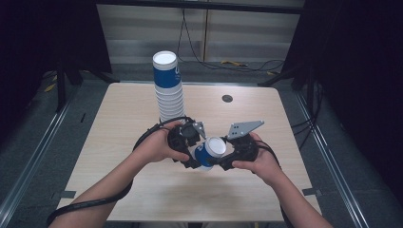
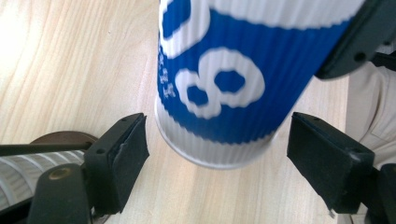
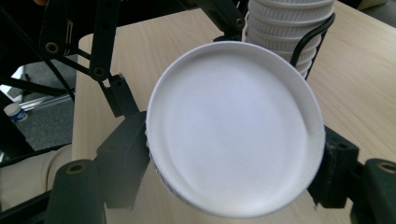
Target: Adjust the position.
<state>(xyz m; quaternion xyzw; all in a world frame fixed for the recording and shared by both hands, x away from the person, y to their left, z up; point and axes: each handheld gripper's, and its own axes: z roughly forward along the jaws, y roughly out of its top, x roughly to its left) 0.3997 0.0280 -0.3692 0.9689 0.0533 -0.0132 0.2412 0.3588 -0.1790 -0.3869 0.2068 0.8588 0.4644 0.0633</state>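
The right tool (image 3: 233, 158) is clamped on the blue paper cup (image 1: 209, 152), presenting its base between the left tool (image 2: 217, 154)'s apart jaws, likely for a handover.

A blue-and-white ribbed paper cup (image 1: 209, 152) is held upside down above the table, tilted, white base facing up. White print marks its blue band; its rim end is white. Behind it an upside-down stack (image 1: 168, 88) of like cups stands upright on the table.
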